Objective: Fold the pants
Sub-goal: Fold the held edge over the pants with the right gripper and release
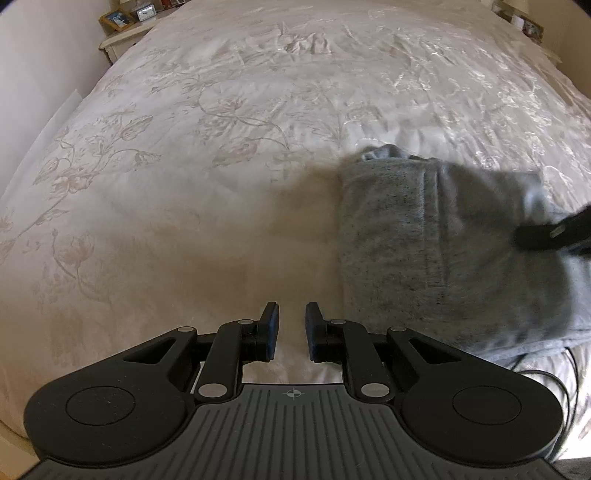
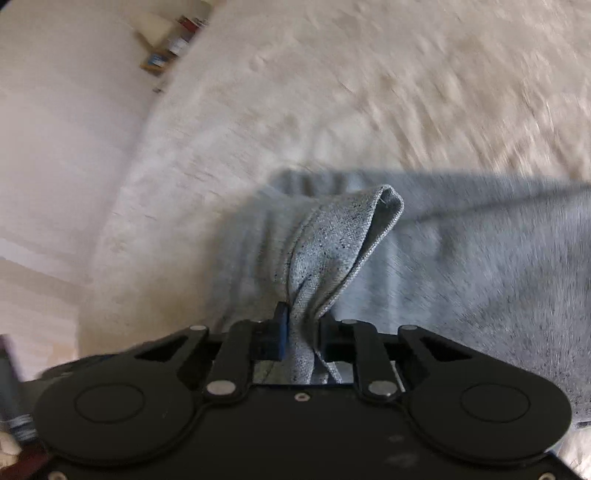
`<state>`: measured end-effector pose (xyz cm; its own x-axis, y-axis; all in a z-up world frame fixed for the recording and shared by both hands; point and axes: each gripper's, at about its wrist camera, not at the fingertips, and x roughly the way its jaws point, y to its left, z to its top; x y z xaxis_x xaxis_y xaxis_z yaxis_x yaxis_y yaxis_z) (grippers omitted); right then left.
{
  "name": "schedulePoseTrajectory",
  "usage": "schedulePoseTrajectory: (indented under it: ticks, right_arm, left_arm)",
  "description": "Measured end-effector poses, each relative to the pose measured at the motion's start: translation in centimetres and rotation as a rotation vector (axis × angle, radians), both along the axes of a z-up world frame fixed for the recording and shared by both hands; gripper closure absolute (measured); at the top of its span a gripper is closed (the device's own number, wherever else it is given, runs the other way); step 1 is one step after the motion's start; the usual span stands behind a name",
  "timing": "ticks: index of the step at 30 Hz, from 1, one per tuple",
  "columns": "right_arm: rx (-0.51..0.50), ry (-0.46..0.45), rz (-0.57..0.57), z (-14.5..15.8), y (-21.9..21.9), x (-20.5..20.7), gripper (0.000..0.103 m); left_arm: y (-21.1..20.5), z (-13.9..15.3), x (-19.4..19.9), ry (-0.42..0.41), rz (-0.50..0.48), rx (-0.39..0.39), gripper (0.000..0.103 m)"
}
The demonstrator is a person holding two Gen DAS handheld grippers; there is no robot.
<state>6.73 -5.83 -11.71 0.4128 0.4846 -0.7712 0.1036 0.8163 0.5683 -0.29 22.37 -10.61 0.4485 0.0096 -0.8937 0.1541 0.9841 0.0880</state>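
Grey heathered pants (image 1: 436, 243) lie partly folded on the white floral bedspread (image 1: 221, 147), to the right in the left wrist view. My left gripper (image 1: 291, 325) is open and empty, hovering over bare bedspread just left of the pants. My right gripper (image 2: 301, 332) is shut on a bunched edge of the pants (image 2: 332, 251), with a hemmed corner sticking up past the fingers. The right gripper also shows as a blurred black shape (image 1: 554, 232) over the pants at the right edge of the left wrist view.
A bedside table (image 1: 125, 35) with a framed photo stands at the far left corner of the bed. More small items sit at the far right corner (image 1: 532, 26). A black cable (image 1: 554, 380) lies near the bed's near right. The wall (image 2: 55, 147) is to the left.
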Motion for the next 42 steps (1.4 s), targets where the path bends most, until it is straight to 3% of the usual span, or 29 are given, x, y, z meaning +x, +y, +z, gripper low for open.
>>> schedulePoseTrajectory:
  ticks: [5, 10, 12, 15, 18, 21, 27, 30, 34, 37, 41, 42]
  right_arm:
    - [0.019, -0.113, -0.041, 5.9, -1.8, -1.0, 0.089]
    - [-0.107, -0.119, -0.115, 8.7, -7.6, -2.7, 0.090]
    - [-0.189, -0.082, -0.140, 7.9, -9.9, -3.4, 0.090]
    - [-0.269, 0.013, -0.185, 4.4, -12.8, -3.9, 0.090]
    - [-0.289, 0.102, -0.200, -0.2, -14.0, -4.0, 0.090]
    - [-0.313, 0.125, -0.181, -2.6, -14.0, -3.8, 0.090]
    - [-0.315, 0.084, -0.129, -1.6, -14.5, -3.5, 0.091]
    - [-0.346, 0.062, -0.104, -0.8, -15.0, -4.2, 0.091]
    - [-0.326, 0.118, -0.136, -4.1, -15.7, -4.2, 0.089]
    - [-0.313, 0.115, -0.140, -4.4, -15.9, -4.0, 0.086]
    - [-0.326, 0.073, -0.141, -3.3, -16.8, -4.9, 0.072]
    - [-0.326, 0.066, -0.152, -3.0, -17.1, -5.1, 0.073]
  left_arm:
    - [-0.6, -0.2, 0.5, -0.001, -0.021, -0.007, 0.088]
    - [-2.5, -0.1, 0.4, -0.006, -0.047, -0.021, 0.088]
    - [-3.5, -0.1, 0.2, -0.004, -0.059, -0.027, 0.088]
    - [-5.1, -0.1, 0.0, 0.002, -0.077, -0.030, 0.088]
    - [-6.5, -0.1, -0.2, 0.008, -0.094, -0.034, 0.088]
    - [-8.2, 0.1, -0.3, 0.006, -0.121, -0.039, 0.088]
    - [-13.1, -0.2, -0.1, 0.001, -0.213, -0.054, 0.088]
    - [-15.5, -2.0, -0.1, 0.049, -0.251, -0.058, 0.087]
    - [-17.5, -5.8, -0.6, 0.149, -0.281, 0.021, 0.087]
    - [-18.3, -5.6, -1.0, 0.134, -0.296, 0.069, 0.087]
    - [-17.8, -4.7, -1.5, 0.146, -0.255, 0.058, 0.087]
    - [-17.7, -4.6, -1.7, 0.147, -0.243, 0.061, 0.087]
